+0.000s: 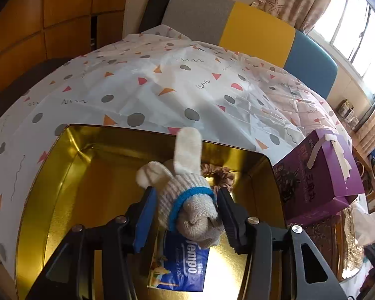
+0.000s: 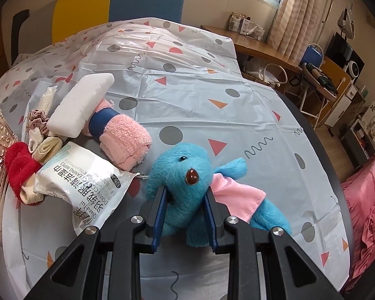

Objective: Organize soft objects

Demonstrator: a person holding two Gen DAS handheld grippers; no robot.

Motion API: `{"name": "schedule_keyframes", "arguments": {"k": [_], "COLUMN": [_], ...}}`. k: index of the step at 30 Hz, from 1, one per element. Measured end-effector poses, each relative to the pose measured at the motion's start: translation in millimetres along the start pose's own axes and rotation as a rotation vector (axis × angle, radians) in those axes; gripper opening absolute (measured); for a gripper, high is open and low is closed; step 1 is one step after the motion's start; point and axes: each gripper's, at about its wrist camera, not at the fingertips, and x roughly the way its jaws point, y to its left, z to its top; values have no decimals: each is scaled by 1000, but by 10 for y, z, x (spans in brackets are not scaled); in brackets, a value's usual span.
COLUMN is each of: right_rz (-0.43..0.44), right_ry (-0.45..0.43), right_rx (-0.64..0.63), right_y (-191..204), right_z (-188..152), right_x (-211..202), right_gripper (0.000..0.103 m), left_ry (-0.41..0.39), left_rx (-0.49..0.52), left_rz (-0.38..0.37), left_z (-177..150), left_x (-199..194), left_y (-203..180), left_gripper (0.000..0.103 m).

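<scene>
Between the fingers of the left gripper (image 1: 186, 215), a knitted beige rabbit (image 1: 185, 190) with a blue collar is clamped at its body, held above a gold tin (image 1: 62, 175). Its long axis runs away from the camera, two pale ears pointing forward and up, the taller one crossing the tin's far rim. Below it, inside the tin, lie one blue Tempo tissue packet (image 1: 180, 265) and one brown satin scrunchie (image 1: 217, 172) near the far right corner. The tin's left half shows bare gold floor. One purple box (image 1: 320, 175) stands just beside the tin's right wall.

The right gripper (image 2: 185, 210) is closed on the head of one blue plush toy (image 2: 185, 175) in a pink shirt, lying on the patterned tablecloth (image 2: 212, 87); its body stretches right. Left of it sit a white wipes packet (image 2: 85, 180), a rolled pink towel (image 2: 122, 137), a white sponge block (image 2: 80, 105) and a red sock (image 2: 18, 167). Cloth beyond and rightward lies open to the table edge.
</scene>
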Motion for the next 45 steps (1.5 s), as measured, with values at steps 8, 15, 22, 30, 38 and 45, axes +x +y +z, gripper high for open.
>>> {"name": "schedule_keyframes", "arguments": {"k": [8, 15, 22, 30, 38, 45], "right_rz": [0, -1, 16, 86, 161, 216], "right_ry": [-1, -2, -18, -37, -66, -148], "right_rx": [-1, 0, 29, 96, 190, 166], "right_y": [5, 10, -13, -44, -106, 128], "right_z": [4, 8, 25, 74, 255, 754], "right_x": [2, 6, -26, -118, -315, -681], "right_gripper": [27, 27, 22, 19, 18, 18], "left_ry": [-64, -97, -114, -129, -105, -103], "left_rx": [50, 130, 164, 170, 153, 149], "left_rz": [-26, 11, 77, 83, 77, 68], "left_z": [-222, -501, -712, -834, -903, -956], "left_x": [-295, -538, -741, -911, -910, -913], "left_y": [-87, -233, -186, -62, 35, 56], "left_gripper": [65, 67, 71, 71, 71, 71]}}
